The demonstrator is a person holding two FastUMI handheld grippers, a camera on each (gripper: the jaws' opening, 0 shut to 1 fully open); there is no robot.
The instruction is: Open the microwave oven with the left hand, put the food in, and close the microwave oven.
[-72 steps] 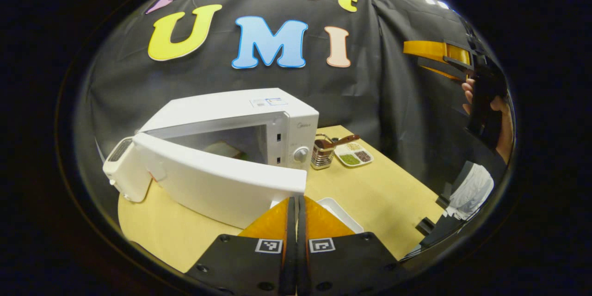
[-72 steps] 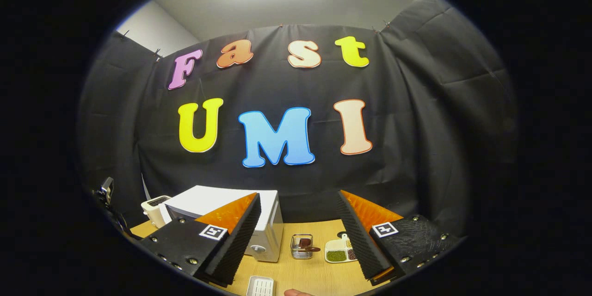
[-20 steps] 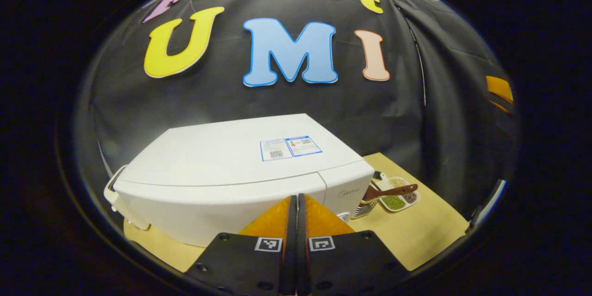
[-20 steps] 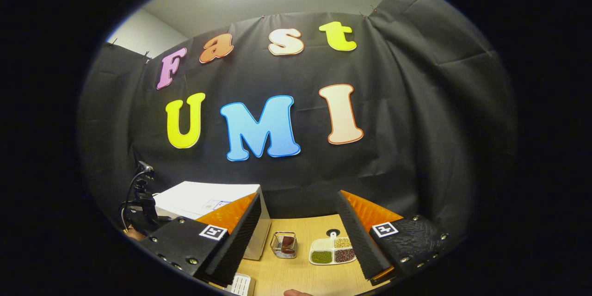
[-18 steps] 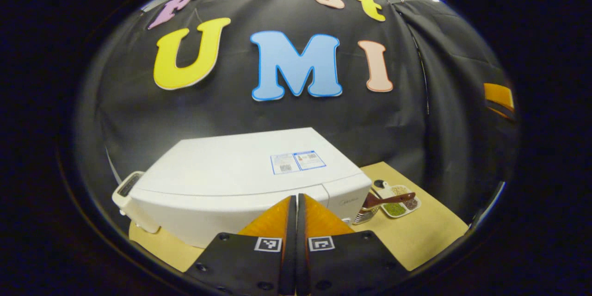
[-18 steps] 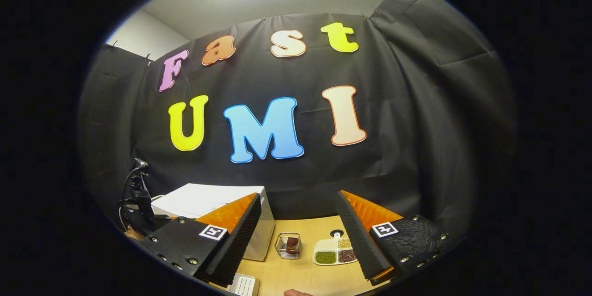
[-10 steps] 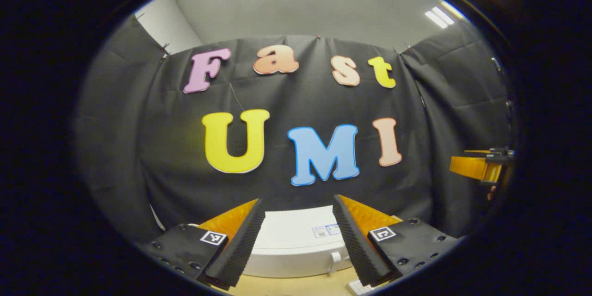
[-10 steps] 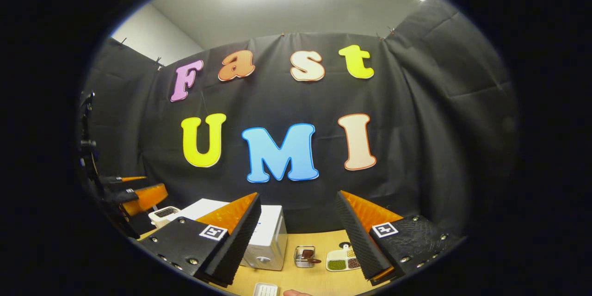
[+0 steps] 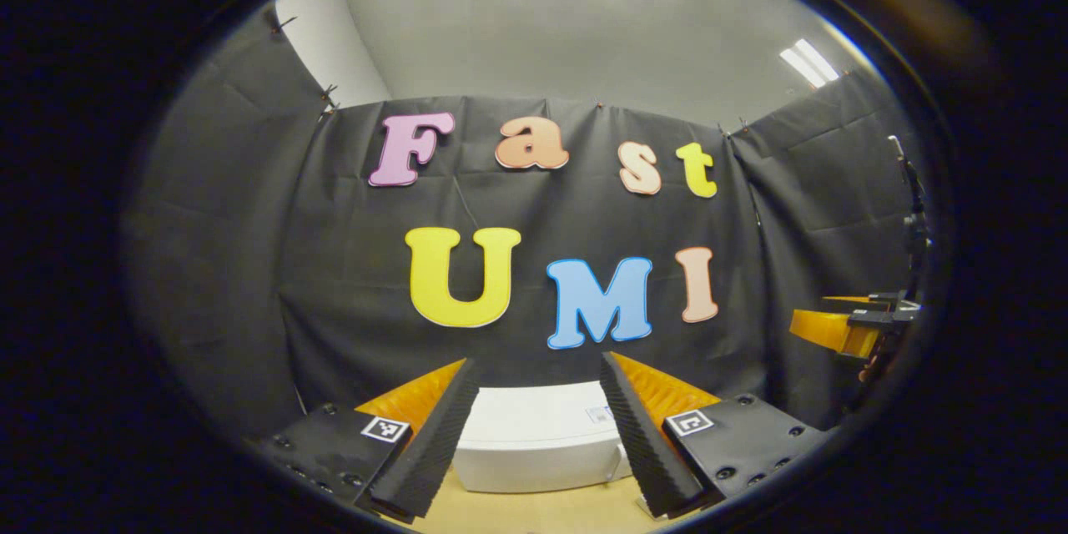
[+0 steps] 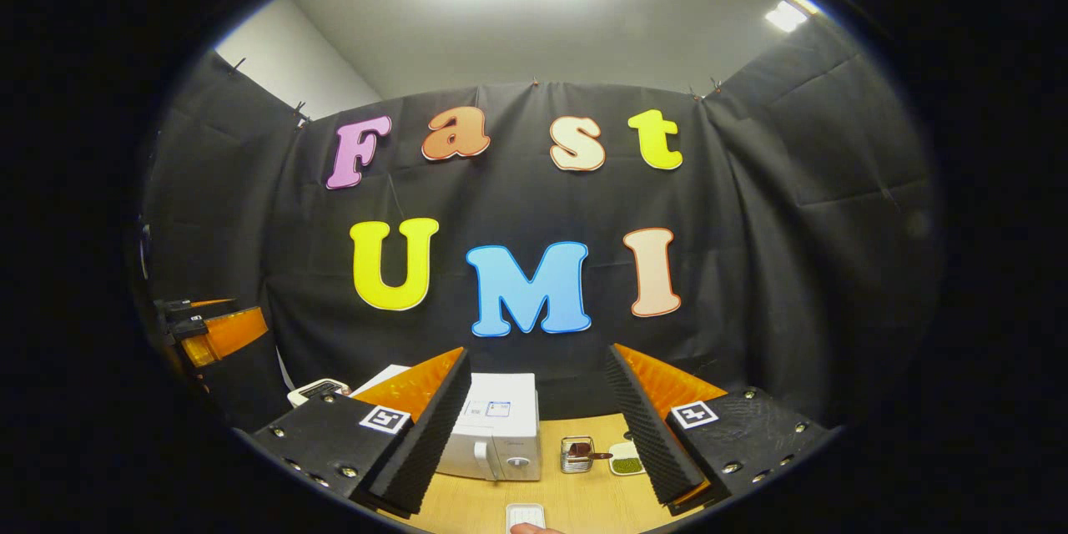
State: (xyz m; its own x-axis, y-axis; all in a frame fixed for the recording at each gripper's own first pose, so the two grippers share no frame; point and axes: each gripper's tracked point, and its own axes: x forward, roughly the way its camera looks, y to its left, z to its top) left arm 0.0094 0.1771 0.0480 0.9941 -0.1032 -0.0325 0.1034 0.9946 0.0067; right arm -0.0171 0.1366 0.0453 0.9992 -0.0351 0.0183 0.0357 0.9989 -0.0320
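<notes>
The white microwave (image 10: pixel 496 425) stands on the wooden table (image 10: pixel 467 509) with its door shut and its knob facing me. In the left gripper view its top (image 9: pixel 534 434) lies between and beyond my fingers. My left gripper (image 9: pixel 536 375) is open, holds nothing, and hangs back from and above the microwave; it also sits at the left edge of the right gripper view (image 10: pixel 213 329). My right gripper (image 10: pixel 538 359) is open and empty, raised over the table's near side, and appears far right in the left gripper view (image 9: pixel 838 325).
Right of the microwave stand a small metal basket (image 10: pixel 577 452) and a divided dish of beans (image 10: pixel 626 460). A white tray (image 10: pixel 526 515) lies near the front edge. A white toaster-like appliance (image 10: pixel 317 390) sits left of the microwave.
The microwave door, open 3.6 s ago, is now shut. My left gripper has gone from shut to open and drawn back and up from the microwave. The right gripper stayed open.
</notes>
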